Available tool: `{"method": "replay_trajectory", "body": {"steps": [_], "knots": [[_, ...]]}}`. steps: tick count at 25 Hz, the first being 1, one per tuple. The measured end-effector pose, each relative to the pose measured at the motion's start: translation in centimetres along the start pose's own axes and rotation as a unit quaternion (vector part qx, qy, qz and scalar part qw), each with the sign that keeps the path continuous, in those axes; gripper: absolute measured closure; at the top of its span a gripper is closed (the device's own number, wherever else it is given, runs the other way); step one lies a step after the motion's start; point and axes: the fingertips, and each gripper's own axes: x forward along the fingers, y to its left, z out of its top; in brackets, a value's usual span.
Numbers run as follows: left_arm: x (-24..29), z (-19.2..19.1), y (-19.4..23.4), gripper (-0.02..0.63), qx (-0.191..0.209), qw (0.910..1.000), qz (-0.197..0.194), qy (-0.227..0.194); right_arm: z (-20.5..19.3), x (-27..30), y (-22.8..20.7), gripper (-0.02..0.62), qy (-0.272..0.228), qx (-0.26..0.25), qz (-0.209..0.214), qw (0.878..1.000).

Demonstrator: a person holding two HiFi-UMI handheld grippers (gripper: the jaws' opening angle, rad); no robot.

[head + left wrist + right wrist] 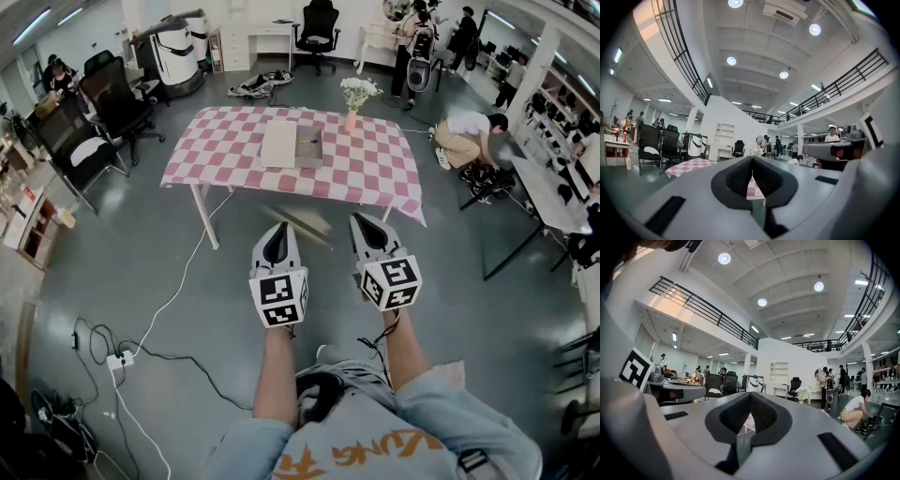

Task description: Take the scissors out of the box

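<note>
An open grey box (309, 148) lies on the pink-checked table (375, 169), its beige lid (278, 143) flat beside it on the left. Something small and yellowish inside may be the scissors (307, 143); it is too small to be sure. Both grippers hang in the air well short of the table's near edge. My left gripper (277, 229) is shut with nothing between its pads (740, 176). My right gripper (365, 223) is likewise shut and empty, its pads (761, 413) meeting at the tips. The table's cloth (691, 165) shows far ahead in the left gripper view.
A vase of white flowers (354, 97) stands at the table's far right. Cables and a power strip (117, 359) lie on the floor to my left. Office chairs (108, 103) stand at the left, and a person crouches (469, 136) to the right of the table.
</note>
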Motion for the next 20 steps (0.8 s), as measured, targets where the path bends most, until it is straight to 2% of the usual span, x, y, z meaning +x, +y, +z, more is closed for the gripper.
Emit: {"method": "replay_trajectory", "body": {"steps": [6, 11, 20], "knots": [[0.1, 0.3, 1.0, 0.586, -0.002, 1.0, -0.006, 0.0, 0.2, 0.7, 2.0, 0.6, -0.004, 0.016, 0.038, 0.999], [0.5, 0.5, 1.9, 0.586, -0.013, 0.9999, -0.007, -0.002, 0.4, 1.3, 1.4, 0.598, -0.006, 0.011, 0.003, 1.0], [1.8, 0.4, 1.5, 0.586, -0.017, 0.9995, -0.027, 0.001, 0.5, 1.5, -1.0, 0.598, 0.002, 0.013, -0.031, 0.999]]}}
